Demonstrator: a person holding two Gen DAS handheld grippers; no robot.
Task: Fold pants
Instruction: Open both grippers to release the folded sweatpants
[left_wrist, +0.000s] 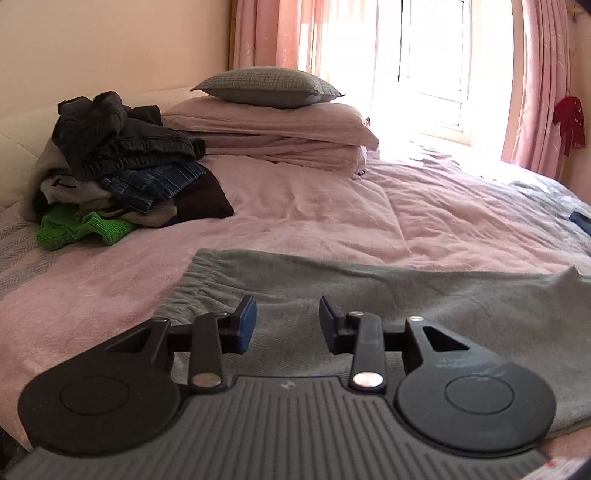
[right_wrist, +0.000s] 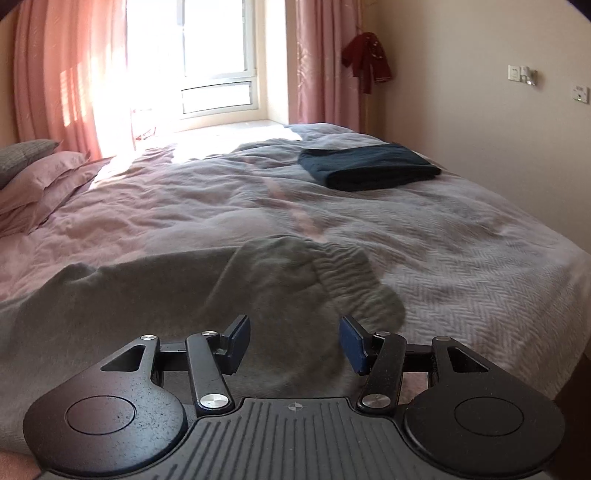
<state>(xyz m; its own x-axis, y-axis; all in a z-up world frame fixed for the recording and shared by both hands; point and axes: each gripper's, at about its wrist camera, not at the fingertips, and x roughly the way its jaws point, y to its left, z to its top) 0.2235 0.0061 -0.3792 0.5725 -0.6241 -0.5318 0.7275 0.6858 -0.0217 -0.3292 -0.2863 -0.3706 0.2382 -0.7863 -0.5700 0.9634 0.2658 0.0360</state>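
Grey pants (left_wrist: 424, 295) lie flat across the near part of the bed, their elastic waistband at the left in the left wrist view. In the right wrist view the pants (right_wrist: 147, 295) end in ribbed cuffs (right_wrist: 351, 280) that lie folded over at the right. My left gripper (left_wrist: 288, 321) hovers over the waist end, open, with nothing between its blue pads. My right gripper (right_wrist: 294, 341) stands open above the leg end near the cuffs, its jaws wide apart and empty.
A pile of mixed clothes (left_wrist: 122, 170) sits at the back left of the bed, beside stacked pillows (left_wrist: 273, 122). A folded dark blue garment (right_wrist: 369, 166) lies at the far right. The bed's right edge (right_wrist: 569, 295) runs along the wall.
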